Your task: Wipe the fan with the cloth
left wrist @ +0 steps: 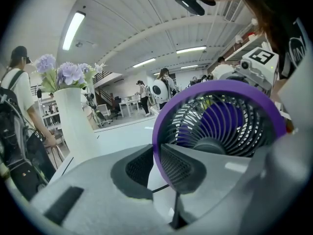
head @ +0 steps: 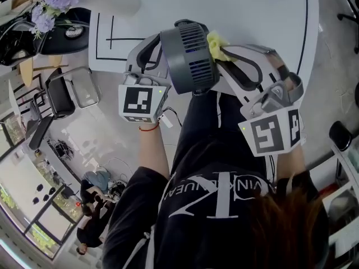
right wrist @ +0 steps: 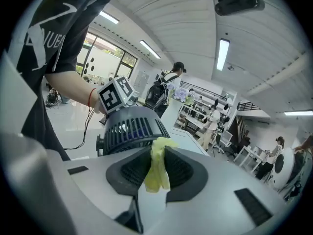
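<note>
A person's left gripper is clamped on the purple front rim of a small grey fan, held up at the white desk's near edge. The right gripper pinches a yellow cloth against the fan's vented rear housing.

- I'm holding the fan in my left tongs, above the white surface.
- My right tongs are pinching the yellow cloth, touching the fan's grey housing.
</note>
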